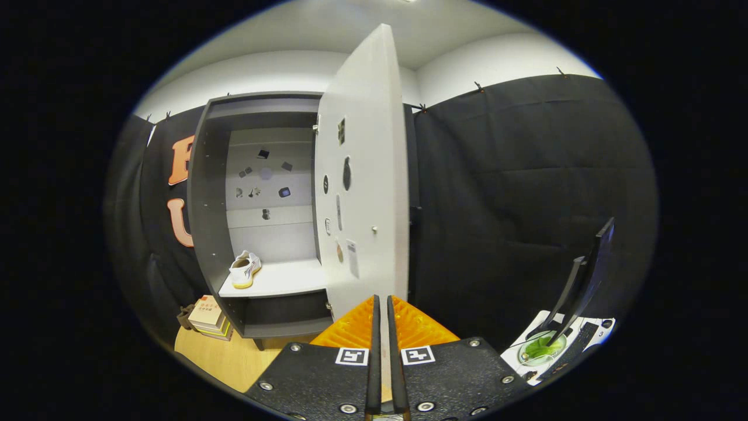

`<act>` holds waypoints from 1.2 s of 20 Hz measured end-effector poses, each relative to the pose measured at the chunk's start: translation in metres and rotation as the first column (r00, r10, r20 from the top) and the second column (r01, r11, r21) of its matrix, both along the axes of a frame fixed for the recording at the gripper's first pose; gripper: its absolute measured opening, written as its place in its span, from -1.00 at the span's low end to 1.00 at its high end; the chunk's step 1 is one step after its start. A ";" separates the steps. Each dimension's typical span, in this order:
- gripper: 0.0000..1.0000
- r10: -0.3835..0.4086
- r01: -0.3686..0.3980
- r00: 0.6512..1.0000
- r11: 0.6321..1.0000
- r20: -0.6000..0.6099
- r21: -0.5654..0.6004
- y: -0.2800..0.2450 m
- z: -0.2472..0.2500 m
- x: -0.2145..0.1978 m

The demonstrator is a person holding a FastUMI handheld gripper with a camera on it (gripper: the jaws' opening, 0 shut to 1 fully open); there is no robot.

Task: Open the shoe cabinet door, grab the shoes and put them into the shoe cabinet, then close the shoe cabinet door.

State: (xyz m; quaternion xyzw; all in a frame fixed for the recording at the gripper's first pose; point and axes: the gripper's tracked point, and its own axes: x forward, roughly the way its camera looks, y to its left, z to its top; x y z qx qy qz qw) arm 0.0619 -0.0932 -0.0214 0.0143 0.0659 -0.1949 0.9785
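The gripper sits nearly closed, its orange fingers clamped on the lower edge of the open cabinet door. At left, books lie stacked on the floor beside the cabinet, a white shoe resting on its shelf; a monitor stands far right
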 end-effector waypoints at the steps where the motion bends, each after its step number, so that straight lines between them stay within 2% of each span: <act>1: -0.87 0.011 -0.011 1.000 1.000 0.002 0.003 0.005 0.001 -0.002; 8: -0.87 0.093 -0.092 0.995 0.996 -0.027 0.008 0.044 -0.012 -0.001; 15: -0.87 0.194 -0.190 0.975 0.981 -0.111 0.045 0.089 -0.063 0.016; 18: -0.86 0.240 -0.231 0.957 0.970 -0.160 0.077 0.111 -0.100 0.026; 24: -0.83 0.349 -0.309 0.892 0.934 -0.286 0.178 0.157 -0.189 0.044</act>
